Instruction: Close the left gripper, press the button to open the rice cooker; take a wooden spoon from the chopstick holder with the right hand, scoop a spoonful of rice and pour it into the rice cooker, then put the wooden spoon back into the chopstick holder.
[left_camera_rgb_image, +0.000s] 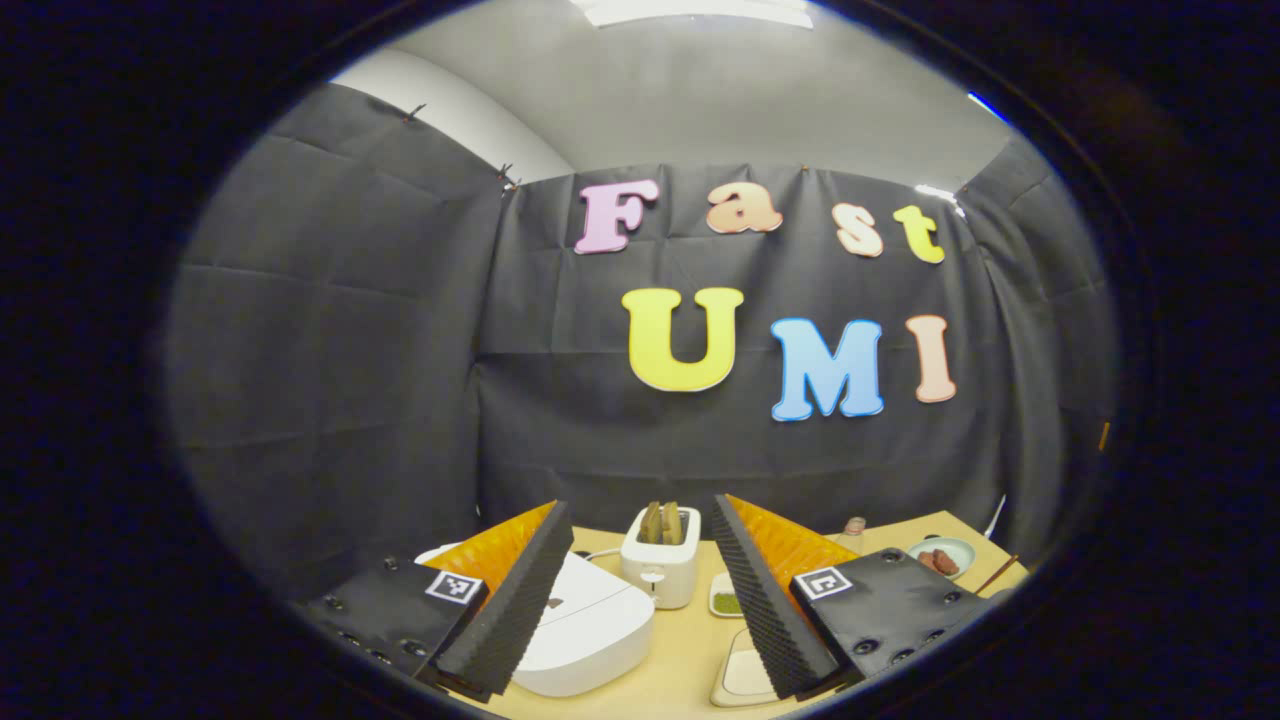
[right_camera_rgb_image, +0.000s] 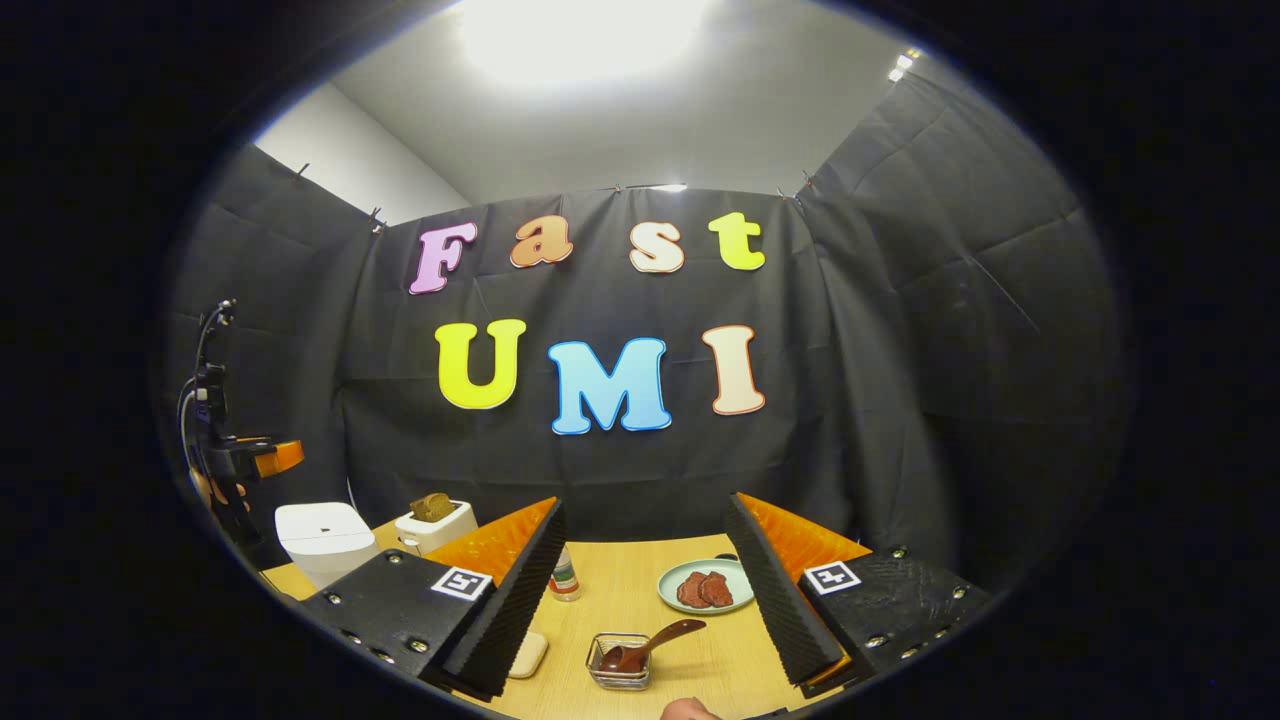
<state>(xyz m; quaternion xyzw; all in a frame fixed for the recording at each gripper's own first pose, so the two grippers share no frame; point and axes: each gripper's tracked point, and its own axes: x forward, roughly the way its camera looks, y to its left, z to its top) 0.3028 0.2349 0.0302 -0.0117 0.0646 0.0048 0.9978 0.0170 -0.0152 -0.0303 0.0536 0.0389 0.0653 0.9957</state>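
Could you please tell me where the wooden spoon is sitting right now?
In the right gripper view, the wooden spoon rests in a small clear container on the table, between the right tongs' fingers, just in front of the plate.

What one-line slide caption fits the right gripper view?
Open right gripper hangs above a wooden spoon lying in a small glass holder; closed rice cooker at left.

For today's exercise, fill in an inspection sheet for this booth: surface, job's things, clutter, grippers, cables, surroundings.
Surface: wooden table.
Job's things: white rice cooker, lid shut; wooden spoon resting in a small clear container.
Clutter: toaster with bread, plate of meat, small bottle.
Grippers: left gripper open above the cooker; right gripper open, empty.
Cables: one behind the toaster.
Surroundings: black cloth walls.
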